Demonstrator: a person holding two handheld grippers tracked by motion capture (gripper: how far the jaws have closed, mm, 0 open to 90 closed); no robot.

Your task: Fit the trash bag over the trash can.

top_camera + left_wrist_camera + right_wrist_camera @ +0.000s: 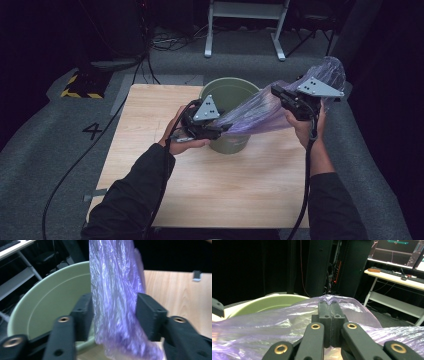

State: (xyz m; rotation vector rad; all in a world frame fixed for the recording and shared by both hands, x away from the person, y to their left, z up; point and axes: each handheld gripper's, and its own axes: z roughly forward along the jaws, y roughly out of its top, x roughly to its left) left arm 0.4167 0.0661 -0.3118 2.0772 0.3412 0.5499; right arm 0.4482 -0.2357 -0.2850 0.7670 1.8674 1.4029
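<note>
We've got the crinkly purple plastic bag (260,107) stretched over the round green plastic bucket (227,92); right gripper (329,305) clamped tight on it; left gripper (113,315) half-open, bag bunched between its jaws.

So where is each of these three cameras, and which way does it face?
High view: above the person's side, looking forward and down at the table; both forearms, the left tool and the right tool show.
Left gripper view: on the left tool, looking along its jaws at the bag and bucket.
Right gripper view: on the right tool, its jaws shut on the bag, facing a desk.
All share bag and bucket.
</note>
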